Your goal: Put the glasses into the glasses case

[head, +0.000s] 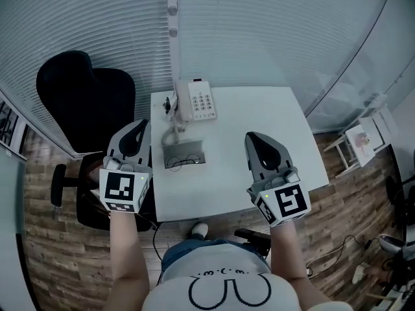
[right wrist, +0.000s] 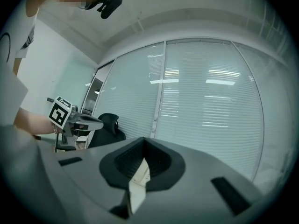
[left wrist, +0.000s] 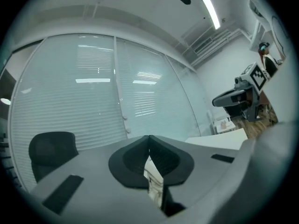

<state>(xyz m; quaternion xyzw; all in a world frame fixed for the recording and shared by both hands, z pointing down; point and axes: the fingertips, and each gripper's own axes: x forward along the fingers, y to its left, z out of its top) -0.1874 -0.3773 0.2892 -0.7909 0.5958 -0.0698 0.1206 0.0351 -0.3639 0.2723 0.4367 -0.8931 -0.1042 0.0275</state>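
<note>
As glasses lie in case, left gripper, right gripper hover — closed.

Office interior. A white desk carries a corded push-button desk telephone. A black high-backed office chair stands just beside the desk's left edge. Glass partition walls, partly curved and lined with closed horizontal blinds, enclose the space. The floor is wood-effect plank, and a fluorescent strip light runs along the ceiling.
</note>
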